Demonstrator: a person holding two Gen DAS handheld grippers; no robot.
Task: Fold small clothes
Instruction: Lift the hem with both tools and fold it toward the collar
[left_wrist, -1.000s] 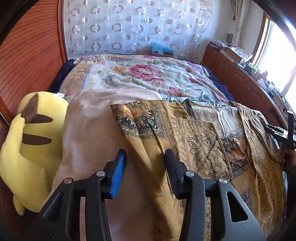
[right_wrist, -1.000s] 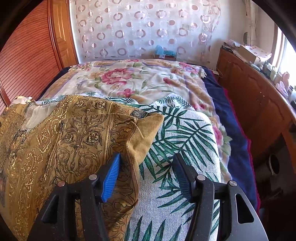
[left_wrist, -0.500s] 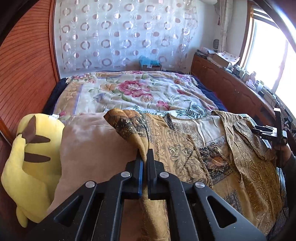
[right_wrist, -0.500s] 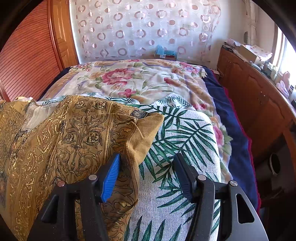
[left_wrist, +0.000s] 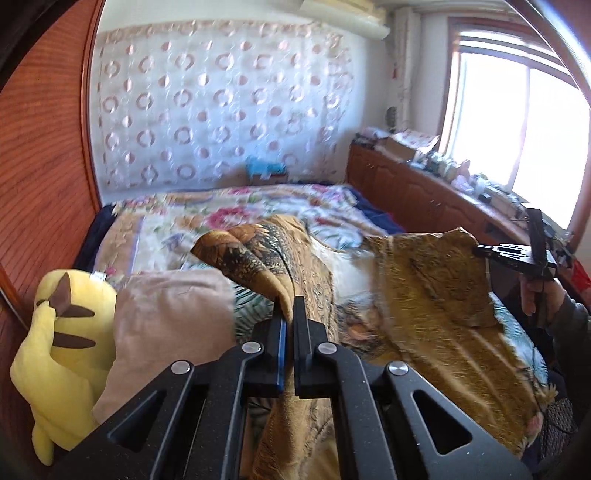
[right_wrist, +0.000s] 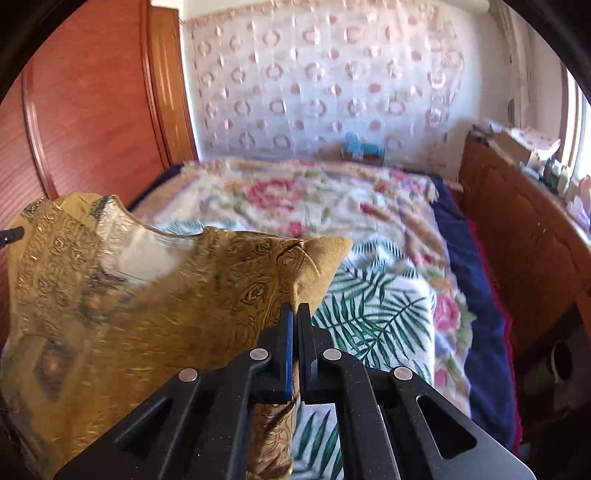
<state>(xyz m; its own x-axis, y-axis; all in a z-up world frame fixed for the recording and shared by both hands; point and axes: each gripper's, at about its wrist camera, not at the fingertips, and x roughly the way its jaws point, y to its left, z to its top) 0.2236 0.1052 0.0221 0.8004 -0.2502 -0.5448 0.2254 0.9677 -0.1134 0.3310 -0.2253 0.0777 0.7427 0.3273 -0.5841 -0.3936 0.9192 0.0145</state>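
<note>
we have the left tongs (left_wrist: 289, 314) and right tongs (right_wrist: 294, 312) each clamped on a corner of the gold patterned garment (left_wrist: 424, 302), raised off the bed (right_wrist: 369, 206). thin pinches: uneven pulling could slip a corner, and the fold skews.

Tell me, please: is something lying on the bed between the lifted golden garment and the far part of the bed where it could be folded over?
Nothing visible does. Both grippers, left and right, are shut on the golden garment, and the floral blanket beyond it looks bare. The yellow plush toy sits off to the side.
</note>
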